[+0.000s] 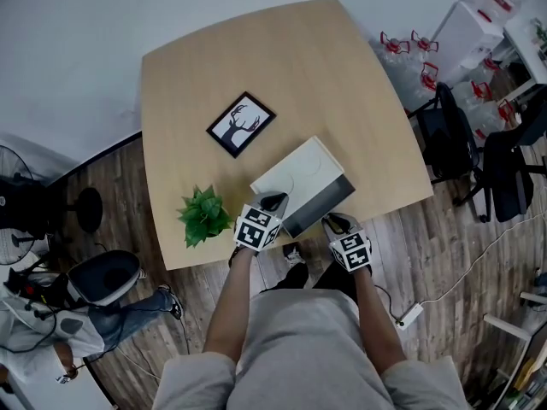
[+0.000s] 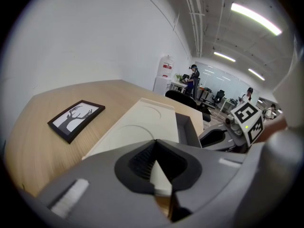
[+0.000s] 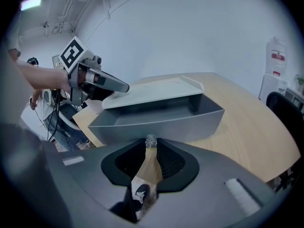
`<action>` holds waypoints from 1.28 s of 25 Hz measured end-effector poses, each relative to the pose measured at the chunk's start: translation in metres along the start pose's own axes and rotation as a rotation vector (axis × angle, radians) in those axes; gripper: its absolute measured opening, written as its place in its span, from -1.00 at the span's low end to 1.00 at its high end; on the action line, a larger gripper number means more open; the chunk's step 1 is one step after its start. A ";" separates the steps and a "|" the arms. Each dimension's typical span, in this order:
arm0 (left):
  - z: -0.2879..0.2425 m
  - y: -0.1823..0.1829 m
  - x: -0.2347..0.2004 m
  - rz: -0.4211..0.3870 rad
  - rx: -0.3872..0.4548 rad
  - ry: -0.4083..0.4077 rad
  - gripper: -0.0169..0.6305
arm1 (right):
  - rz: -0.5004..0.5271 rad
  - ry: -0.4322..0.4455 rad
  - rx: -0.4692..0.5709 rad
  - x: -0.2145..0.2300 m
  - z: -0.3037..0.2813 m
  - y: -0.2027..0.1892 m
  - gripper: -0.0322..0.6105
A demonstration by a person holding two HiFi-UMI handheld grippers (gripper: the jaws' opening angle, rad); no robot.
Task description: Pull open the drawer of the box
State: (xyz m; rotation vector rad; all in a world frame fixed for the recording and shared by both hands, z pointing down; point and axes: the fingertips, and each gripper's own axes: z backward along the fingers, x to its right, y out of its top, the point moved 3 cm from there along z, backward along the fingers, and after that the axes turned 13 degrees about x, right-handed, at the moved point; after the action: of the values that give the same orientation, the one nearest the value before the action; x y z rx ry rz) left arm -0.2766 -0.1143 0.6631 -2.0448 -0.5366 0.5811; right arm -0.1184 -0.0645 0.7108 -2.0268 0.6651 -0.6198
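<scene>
- The right gripper [image 1: 335,223] is being held clenched on the small clear knob [image 3: 151,140] at the front of the grey drawer [image 3: 156,120]. The knob is being pinched only at the very tips of the jaws.
- The left gripper [image 1: 272,201] is being held shut on the near corner of the white top of the box [image 1: 299,173], so the box is being braced against the pull.
- The box is being kept flat on the worktop [image 1: 282,67], close to its front edge. A plant [image 1: 203,214] is standing just beside it, and a framed picture [image 1: 240,124] is lying further back.
- The pulling step is being judged as well under way: much of the drawer is already showing outside the box, toward the person, while its rear part is being covered by the white top.
- The next move is being judged to call for a straight pull along the drawer's own line. The pinch on the knob needs to be firm and the box needs to be held down, since a tip-only hold could slip.
- Nothing is being shown inside the exposed part of the drawer; the part under the top cannot be checked.
</scene>
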 end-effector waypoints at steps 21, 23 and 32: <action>0.001 0.001 -0.003 0.047 0.010 0.050 -0.79 | -0.021 0.014 -0.025 0.000 0.037 -0.026 -0.67; 0.002 0.001 -0.003 0.048 0.013 0.057 -0.79 | -0.022 0.025 -0.029 -0.002 0.039 -0.026 -0.67; 0.001 0.000 -0.006 0.051 0.019 0.065 -0.79 | -0.018 0.039 -0.034 -0.003 0.040 -0.030 -0.67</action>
State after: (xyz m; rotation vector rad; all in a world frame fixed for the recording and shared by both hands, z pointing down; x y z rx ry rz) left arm -0.2815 -0.1171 0.6635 -2.0568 -0.4399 0.5461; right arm -0.0885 -0.0250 0.7175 -2.0588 0.6863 -0.6643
